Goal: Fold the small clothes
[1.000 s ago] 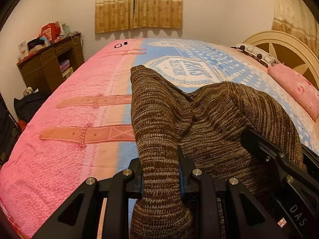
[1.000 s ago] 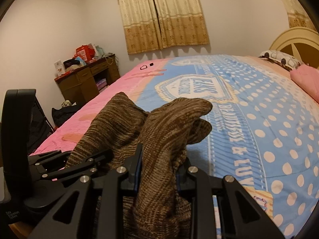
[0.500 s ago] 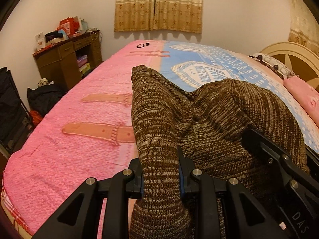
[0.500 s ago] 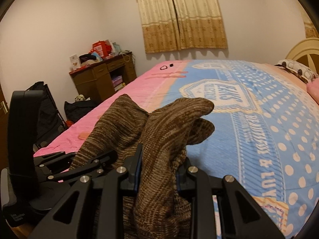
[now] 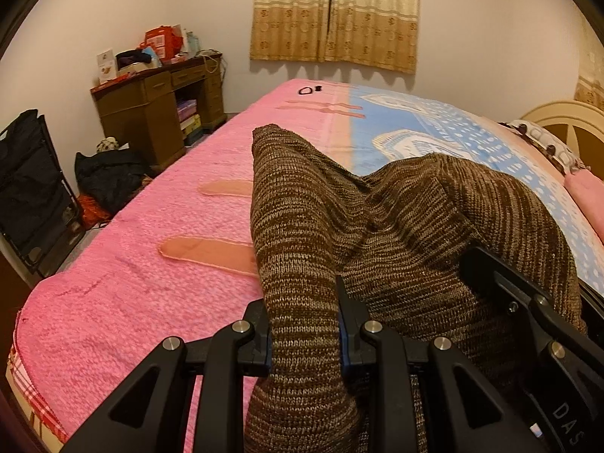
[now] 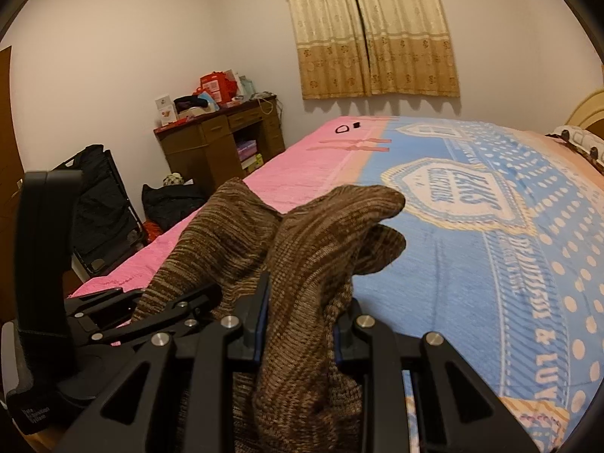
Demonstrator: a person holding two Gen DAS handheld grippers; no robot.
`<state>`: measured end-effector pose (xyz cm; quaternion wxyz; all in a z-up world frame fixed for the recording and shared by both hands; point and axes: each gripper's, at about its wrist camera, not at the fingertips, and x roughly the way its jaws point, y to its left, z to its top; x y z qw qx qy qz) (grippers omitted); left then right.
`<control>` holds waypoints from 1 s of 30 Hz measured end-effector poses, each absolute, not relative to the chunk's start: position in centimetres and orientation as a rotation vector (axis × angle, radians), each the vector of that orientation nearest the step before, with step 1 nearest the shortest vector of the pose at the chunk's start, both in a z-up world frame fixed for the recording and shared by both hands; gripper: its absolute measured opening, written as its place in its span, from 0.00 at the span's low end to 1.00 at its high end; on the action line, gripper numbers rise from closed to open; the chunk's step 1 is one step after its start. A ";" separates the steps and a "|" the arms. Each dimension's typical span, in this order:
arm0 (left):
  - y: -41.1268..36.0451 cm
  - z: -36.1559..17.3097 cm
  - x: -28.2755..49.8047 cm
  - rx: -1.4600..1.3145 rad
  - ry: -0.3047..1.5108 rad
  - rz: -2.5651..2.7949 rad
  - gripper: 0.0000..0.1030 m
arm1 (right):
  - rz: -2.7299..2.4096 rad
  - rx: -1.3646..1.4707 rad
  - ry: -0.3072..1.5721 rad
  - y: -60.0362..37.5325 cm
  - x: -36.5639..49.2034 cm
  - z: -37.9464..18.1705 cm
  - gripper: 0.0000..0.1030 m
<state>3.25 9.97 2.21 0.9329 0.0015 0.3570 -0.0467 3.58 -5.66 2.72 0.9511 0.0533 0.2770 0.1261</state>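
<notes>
A brown knitted garment (image 5: 396, 226) is held up over the bed by both grippers. My left gripper (image 5: 304, 324) is shut on one bunched edge of it; the cloth stands up between the fingers. My right gripper (image 6: 302, 317) is shut on another bunched edge of the same garment (image 6: 302, 249), and the rest hangs below out of sight. In the right wrist view the left gripper (image 6: 124, 321) sits close by on the left. In the left wrist view the right gripper (image 5: 528, 321) shows at the lower right.
The bed (image 6: 490, 264) has a pink and blue blanket (image 5: 132, 283). A pink pillow (image 5: 589, 196) and a headboard (image 5: 558, 120) are at the right. A wooden desk (image 5: 158, 109) with clutter, dark bags (image 5: 109, 177) and a black rack (image 5: 30, 188) stand left.
Both grippers, still holding the garment, have swung so the view turned left and drawn back: the desk and floor bags come further into view. The grip has not changed.
</notes>
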 end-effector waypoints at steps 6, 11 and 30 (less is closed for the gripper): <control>11.8 3.0 5.3 0.006 0.705 -0.037 0.24 | 0.301 0.103 0.546 -3.8 5.6 2.9 0.27; 12.8 3.9 7.6 0.040 0.660 0.013 0.24 | 0.331 0.083 0.504 -2.1 7.7 3.5 0.27; 17.7 -5.0 16.1 -0.124 0.875 0.020 0.36 | 0.289 0.176 0.788 -0.9 19.5 -6.1 0.31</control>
